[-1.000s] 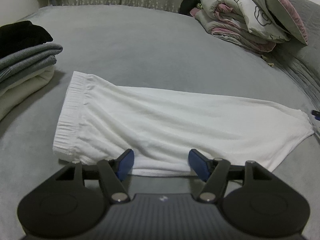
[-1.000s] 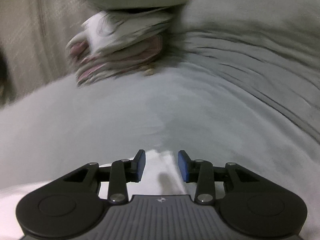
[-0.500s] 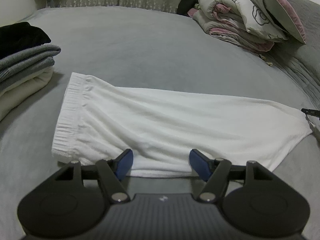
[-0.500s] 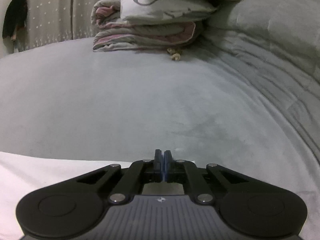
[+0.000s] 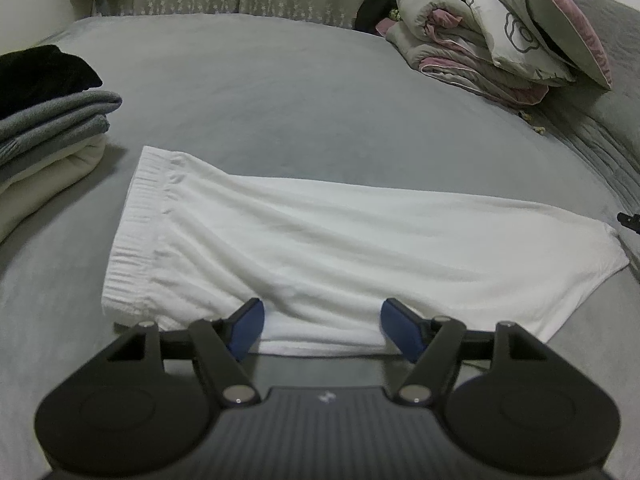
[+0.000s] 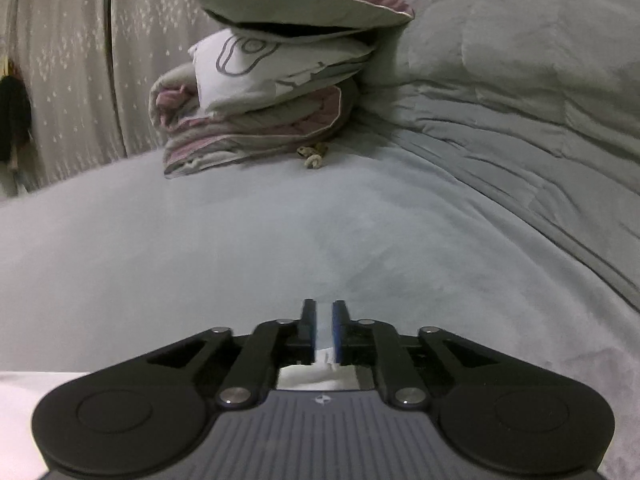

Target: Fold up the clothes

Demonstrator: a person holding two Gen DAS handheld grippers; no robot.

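Across the middle of the bed (image 5: 280, 92) lie your white trousers (image 5: 320, 256), folded lengthwise. Your left gripper (image 5: 322, 330) hovers wide open at their near edge; your right gripper (image 6: 324, 326), jaws just parted slightly, pinches the hem narrowly, probably to carry it toward the waistband (image 5: 140, 224).

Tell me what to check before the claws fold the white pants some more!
1. White pants lie flat on the bed: ok.
2. Left claw open around the near edge: ok.
3. Right claw has the leg end: cannot tell; its jaws have just been opening a little, with white cloth between them.
4. Fold path clear of the folded stack: ok.
5. Bedding pile stays out of the way: ok.
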